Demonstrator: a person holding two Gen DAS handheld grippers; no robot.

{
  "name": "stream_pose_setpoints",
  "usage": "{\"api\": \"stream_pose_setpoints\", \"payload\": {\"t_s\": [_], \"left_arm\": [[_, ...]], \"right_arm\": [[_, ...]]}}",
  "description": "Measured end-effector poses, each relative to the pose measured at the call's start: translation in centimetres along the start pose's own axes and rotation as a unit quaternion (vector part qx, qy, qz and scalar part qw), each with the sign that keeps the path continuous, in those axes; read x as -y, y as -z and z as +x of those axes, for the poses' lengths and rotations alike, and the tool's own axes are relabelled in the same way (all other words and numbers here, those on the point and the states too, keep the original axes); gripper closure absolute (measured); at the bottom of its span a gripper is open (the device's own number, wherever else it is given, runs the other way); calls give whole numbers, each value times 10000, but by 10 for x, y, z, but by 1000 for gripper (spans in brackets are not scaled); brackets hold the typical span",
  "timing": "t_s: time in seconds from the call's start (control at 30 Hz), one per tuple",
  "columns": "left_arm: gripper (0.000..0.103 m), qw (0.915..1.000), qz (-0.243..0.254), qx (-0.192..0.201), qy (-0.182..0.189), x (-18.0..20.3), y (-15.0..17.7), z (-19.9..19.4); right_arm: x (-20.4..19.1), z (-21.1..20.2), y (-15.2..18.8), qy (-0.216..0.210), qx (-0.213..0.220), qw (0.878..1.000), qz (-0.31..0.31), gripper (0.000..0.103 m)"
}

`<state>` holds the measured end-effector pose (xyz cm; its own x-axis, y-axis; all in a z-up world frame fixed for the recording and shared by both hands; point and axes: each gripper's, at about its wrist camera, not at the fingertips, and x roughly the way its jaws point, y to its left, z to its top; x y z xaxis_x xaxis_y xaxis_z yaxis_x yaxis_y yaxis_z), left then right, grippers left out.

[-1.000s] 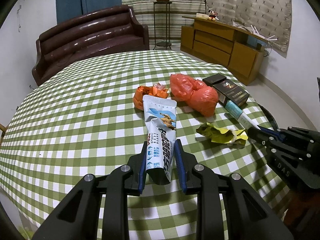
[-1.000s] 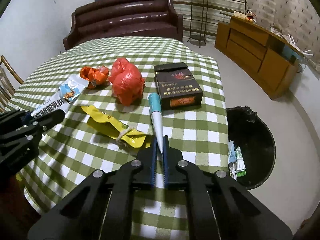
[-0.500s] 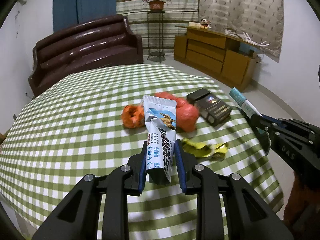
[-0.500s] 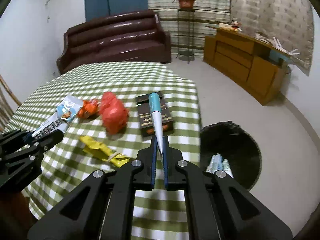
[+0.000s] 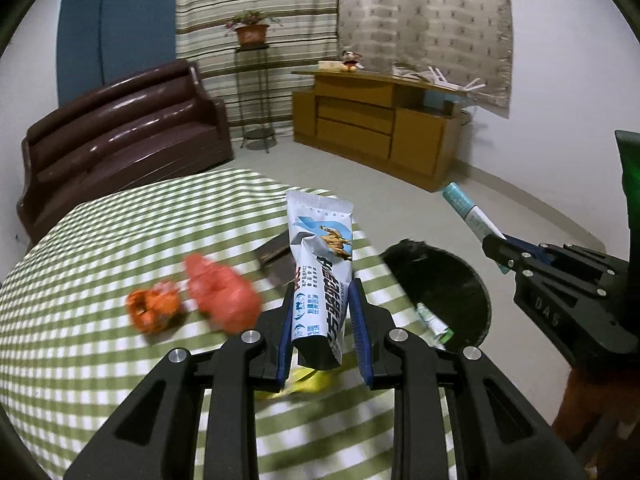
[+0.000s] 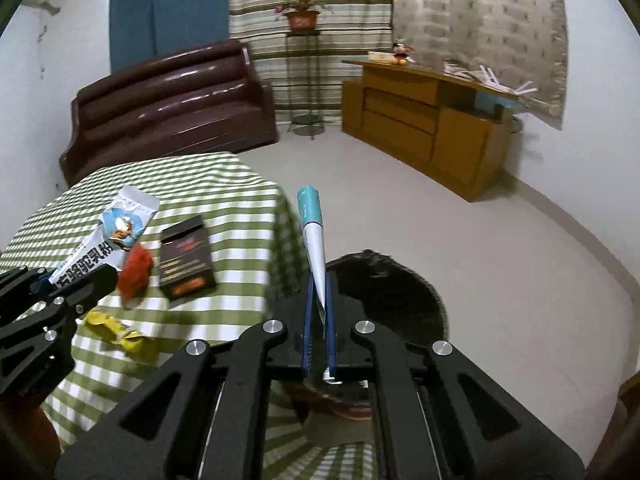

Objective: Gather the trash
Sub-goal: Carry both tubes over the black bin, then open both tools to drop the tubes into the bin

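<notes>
A blue-and-white snack wrapper stands upright between the jaws of the left gripper, pinched near its lower end, its printed top rising clear above the fingertips. The jaws are narrow, closed on the wrapper. It hangs above the near edge of the worktop, which wears a green-and-white checked cloth.

A slim teal-and-white tube is clamped by its flattened tail in the right gripper, whose jaws are pressed almost together on it. The tube points up and away, over the floor beside the worktop.

Just below and ahead of both grippers sits a black-lined trash bin, with a few discarded packets already inside.

To finish this step well, each piece should probably be carried until it is squarely over the bin's mouth before the jaws let go. The wrapper is light and may drift, so a low release seems wise.

Left on the worktop are a red crumpled bag, an orange wrapper, a yellow wrapper and a dark box.
</notes>
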<state>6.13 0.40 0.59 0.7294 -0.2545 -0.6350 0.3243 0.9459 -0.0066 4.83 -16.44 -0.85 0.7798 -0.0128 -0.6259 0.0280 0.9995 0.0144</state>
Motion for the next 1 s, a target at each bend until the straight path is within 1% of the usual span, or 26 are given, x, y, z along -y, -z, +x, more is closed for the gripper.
{"api": "stream_pose_setpoints", "payload": {"t_s": [0.1,0.33,0.7,1.0], "left_arm": [[77,9999,72,-17,77,15,-7,13],[77,9997,160,-123,141,32,-17,40],[77,9988,301,-327,204,51,-17,69],[76,9978,416,-496,153,66,-24,91]], "right_arm": [[13,4,1,95,-6,9999,116,97],[32,17,3,254,-76,9992,311,97],[56,38,3,383,-169,9977,526,97],[67,56,6,441,-245,9965,667,96]]}}
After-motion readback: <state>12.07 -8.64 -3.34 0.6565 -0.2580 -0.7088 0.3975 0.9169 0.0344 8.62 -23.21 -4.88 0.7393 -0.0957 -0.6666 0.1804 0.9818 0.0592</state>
